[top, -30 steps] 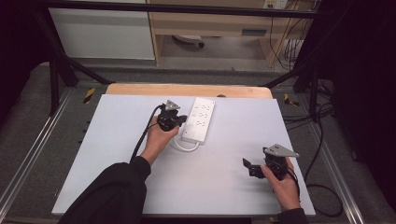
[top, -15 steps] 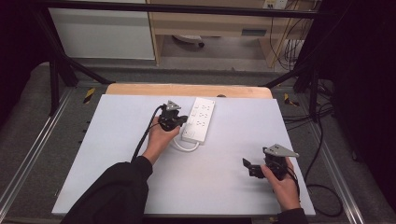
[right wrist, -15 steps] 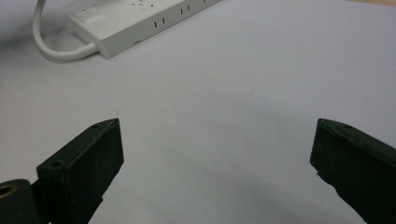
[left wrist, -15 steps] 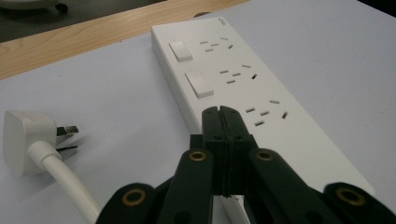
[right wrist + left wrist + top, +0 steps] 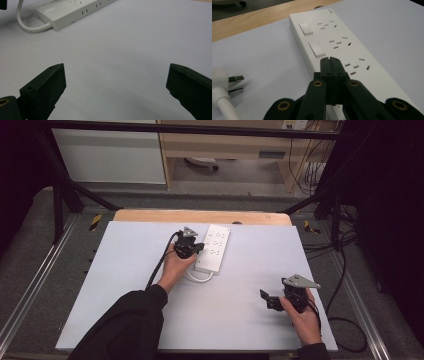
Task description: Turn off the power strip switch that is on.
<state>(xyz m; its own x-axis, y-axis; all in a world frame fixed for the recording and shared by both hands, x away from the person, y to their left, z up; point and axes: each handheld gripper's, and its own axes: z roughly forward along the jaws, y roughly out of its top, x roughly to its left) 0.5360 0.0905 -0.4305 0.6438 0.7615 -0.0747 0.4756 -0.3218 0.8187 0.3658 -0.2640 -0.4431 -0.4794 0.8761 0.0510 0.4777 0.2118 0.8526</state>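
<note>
Your left gripper [image 5: 330,60] has its fingers pressed together, tips resting over the near rocker switch [image 5: 317,48] of the power strip [image 5: 212,248]. The strip lies at the middle back of the tabletop [image 5: 120,285], its long axis running away from you, so the second switch [image 5: 306,28] sits straight ahead. Your right gripper [image 5: 266,299], fingers spread and empty, is well apart at the near right.

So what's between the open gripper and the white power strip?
Nothing: in the right gripper view, bare table runs from the right gripper up to the power strip. The high view shows the same gap.
</note>
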